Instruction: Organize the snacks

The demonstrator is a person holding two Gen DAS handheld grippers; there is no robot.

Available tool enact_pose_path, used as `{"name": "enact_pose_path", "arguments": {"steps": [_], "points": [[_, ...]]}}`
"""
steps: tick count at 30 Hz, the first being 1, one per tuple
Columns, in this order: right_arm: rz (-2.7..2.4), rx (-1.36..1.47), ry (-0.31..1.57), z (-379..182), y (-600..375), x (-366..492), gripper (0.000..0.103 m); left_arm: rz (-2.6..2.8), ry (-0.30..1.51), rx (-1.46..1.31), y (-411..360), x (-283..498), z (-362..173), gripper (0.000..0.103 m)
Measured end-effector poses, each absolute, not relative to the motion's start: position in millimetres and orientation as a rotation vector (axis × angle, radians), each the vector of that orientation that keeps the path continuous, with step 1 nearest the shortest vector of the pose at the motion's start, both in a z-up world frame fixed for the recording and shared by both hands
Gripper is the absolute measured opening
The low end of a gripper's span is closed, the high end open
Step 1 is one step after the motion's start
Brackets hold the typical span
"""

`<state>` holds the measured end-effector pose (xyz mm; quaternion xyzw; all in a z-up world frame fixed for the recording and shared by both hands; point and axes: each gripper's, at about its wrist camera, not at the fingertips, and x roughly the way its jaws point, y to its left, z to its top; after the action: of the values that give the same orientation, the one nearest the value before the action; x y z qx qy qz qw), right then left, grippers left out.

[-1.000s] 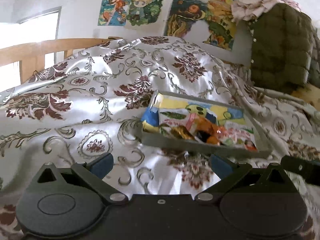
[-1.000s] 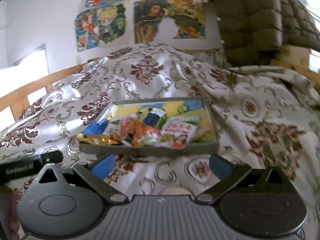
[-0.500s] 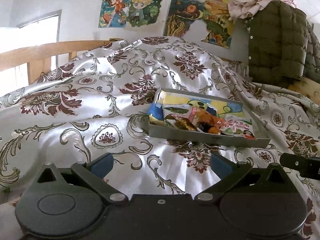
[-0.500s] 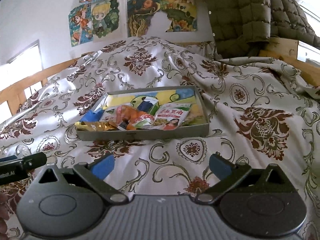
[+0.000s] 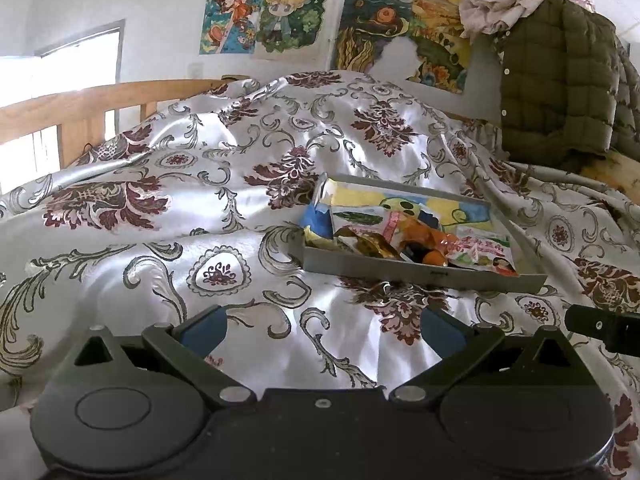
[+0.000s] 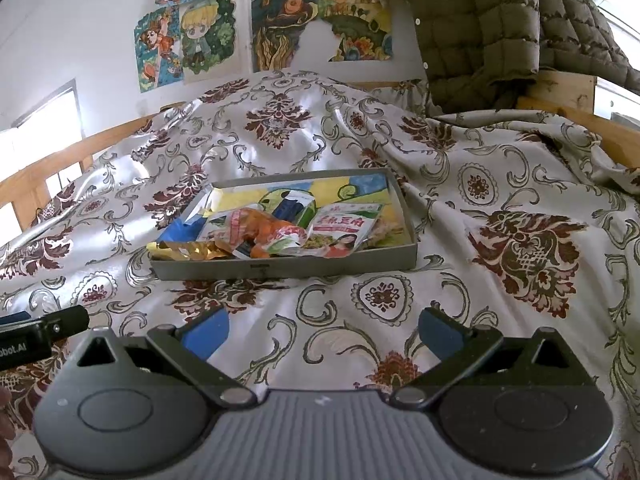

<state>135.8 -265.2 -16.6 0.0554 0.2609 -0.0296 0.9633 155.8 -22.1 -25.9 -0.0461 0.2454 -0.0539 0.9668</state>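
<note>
A bed covered with a shiny flowered bedspread (image 6: 460, 208) fills the space in front of both claws. Behind it, far ahead of the claws, there is a white wall with colourful cartoon posters (image 5: 264, 20), and a dark green quilted jacket (image 6: 472, 32) hangs ahead and to the right. A wooden bed rail (image 5: 80, 104) runs ahead and to the left of the left claw.

A flat grey tray (image 6: 288, 266) lies on the bedspread. It is straight ahead of the right claw (image 6: 323, 334) and ahead, a little to the right, of the left claw (image 5: 322, 330). It is well apart from both.

Inside the tray lie the snacks, one partly over the other: a white and green packet (image 6: 340, 232) on the right side, an orange packet (image 6: 264, 226) in the middle, a gold wrapper (image 6: 188, 250) at the near left corner and a blue packet (image 6: 180, 230) behind it.

The left claw stands wide open above the bedspread, with nothing between its blue pads (image 5: 204, 328). The right claw is wide open as well and holds nothing. Each claw's tip shows at the edge of the other's view, so they are beside each other.
</note>
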Motion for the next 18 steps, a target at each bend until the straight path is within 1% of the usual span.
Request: {"name": "enact_pose_path", "arguments": {"steps": [18], "points": [[-0.049,0.095,0.542,-21.6,-261.2,139.0,0.103,-0.078,0.508,-0.087,-18.0,158.5,-29.6,0.102]]}}
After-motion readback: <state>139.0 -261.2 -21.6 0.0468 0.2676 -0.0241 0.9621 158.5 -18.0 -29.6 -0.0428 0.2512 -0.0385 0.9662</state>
